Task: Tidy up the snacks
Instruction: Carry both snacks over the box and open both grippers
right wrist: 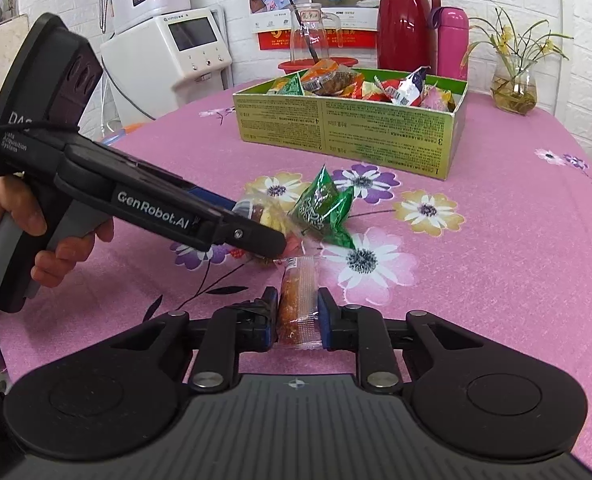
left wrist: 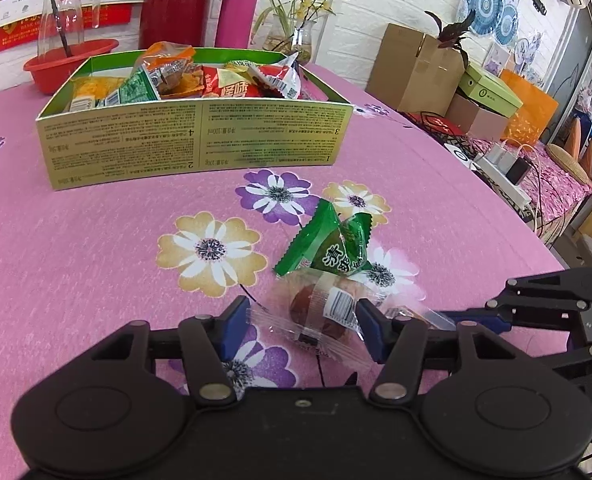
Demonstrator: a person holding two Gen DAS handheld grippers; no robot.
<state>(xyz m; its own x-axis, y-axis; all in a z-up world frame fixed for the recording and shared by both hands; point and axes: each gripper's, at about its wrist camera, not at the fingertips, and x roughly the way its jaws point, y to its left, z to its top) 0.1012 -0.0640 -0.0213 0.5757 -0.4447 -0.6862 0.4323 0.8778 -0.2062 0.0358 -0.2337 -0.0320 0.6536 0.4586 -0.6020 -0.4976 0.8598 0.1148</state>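
- You have three loose snacks on the table near your grippers: a clear-wrapped round brown cake with a barcode label (left wrist: 323, 312), a green triangular foil packet (left wrist: 328, 244), and a long clear-wrapped orange-brown snack bar (right wrist: 296, 304).
- One open green-and-gold cardboard box (left wrist: 192, 136) stands farther back on the table, well apart from the loose snacks, and is heaped with mixed packets in red, orange and green; they overlap too much for you to count.
- The green packet lies just beyond the brown cake, touching its wrapper.
- The table wears a pink cloth printed with purple, yellow and white flowers (left wrist: 76, 260).
- Behind the box you have one red plastic basin (left wrist: 52, 68) holding a glass jug, one dark red thermos jug (left wrist: 176, 4), one pink flask (left wrist: 238, 10) and one glass vase with a green plant (right wrist: 514, 88).
- White brick-pattern walls surround the room; a white water dispenser (right wrist: 184, 52) stands to one side, and cardboard boxes (left wrist: 416, 64) are stacked on the other.
- Your left gripper (left wrist: 302, 326) has its blue pads (left wrist: 232, 320) spread wide on either side of the brown cake, the right pad touching the wrapper by the barcode.
- Your right gripper (right wrist: 296, 320) pinches the snack bar between its blue pads (right wrist: 324, 316), low over the cloth.
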